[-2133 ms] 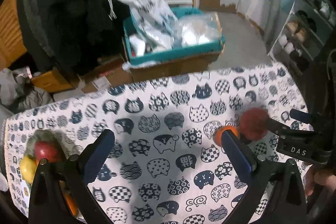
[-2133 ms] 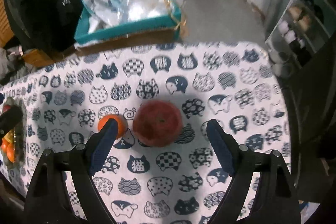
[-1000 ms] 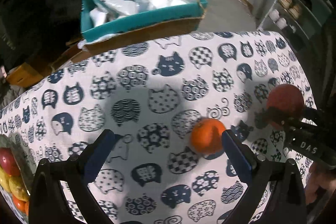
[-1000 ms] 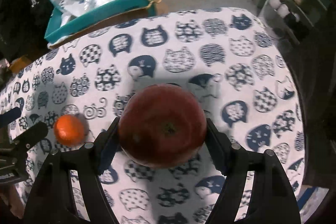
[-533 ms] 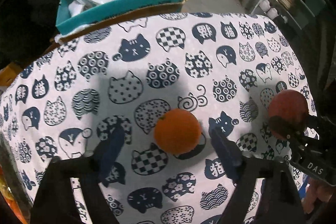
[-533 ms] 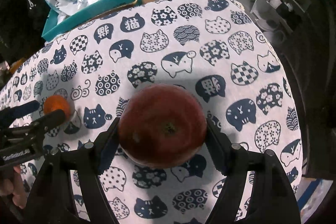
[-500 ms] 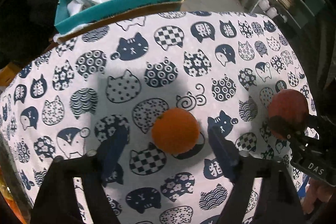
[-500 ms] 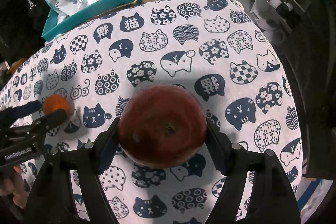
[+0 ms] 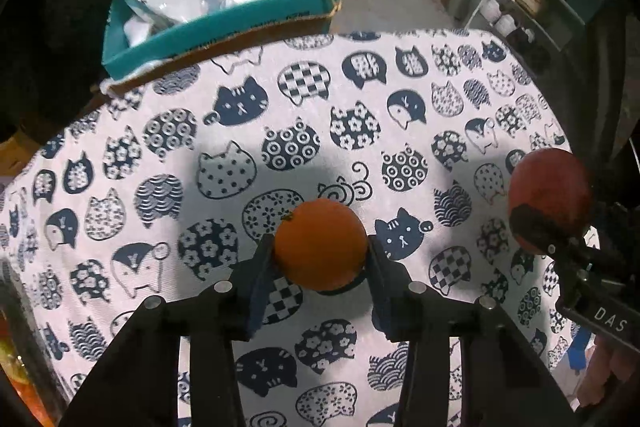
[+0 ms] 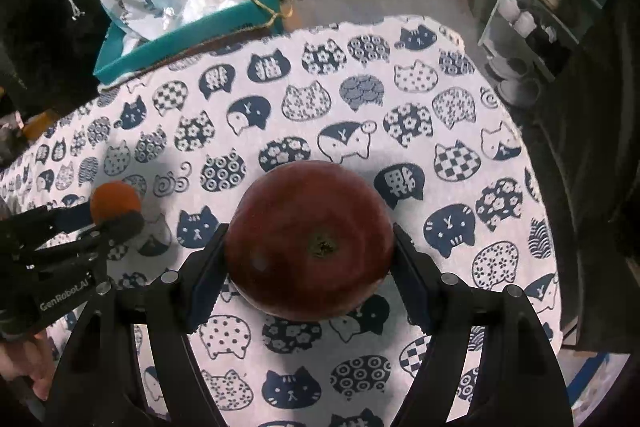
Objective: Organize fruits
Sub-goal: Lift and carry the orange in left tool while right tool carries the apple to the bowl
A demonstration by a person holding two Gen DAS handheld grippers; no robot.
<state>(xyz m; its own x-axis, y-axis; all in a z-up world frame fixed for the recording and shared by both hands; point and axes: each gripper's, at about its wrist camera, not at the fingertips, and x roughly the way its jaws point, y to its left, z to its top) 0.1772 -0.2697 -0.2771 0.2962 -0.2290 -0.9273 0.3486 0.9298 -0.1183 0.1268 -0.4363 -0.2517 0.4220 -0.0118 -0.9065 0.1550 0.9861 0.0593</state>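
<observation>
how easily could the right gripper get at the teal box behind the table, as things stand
Probably not easily. The right gripper is shut on the red apple, so it is occupied, and the teal box sits past the far edge of the cat-print tablecloth.

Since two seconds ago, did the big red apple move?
Yes. The red apple sat on the cat-print cloth beside the orange; now the right tongs hold it farther from the orange.

My left gripper (image 9: 320, 259) is matte black with dark blue pads and round silver screws along each finger arm; its housing reads "GenRobot.AI" in white. My right gripper (image 10: 310, 259) matches it, with ridged blue pads and "DAS" printed on the side.
</observation>
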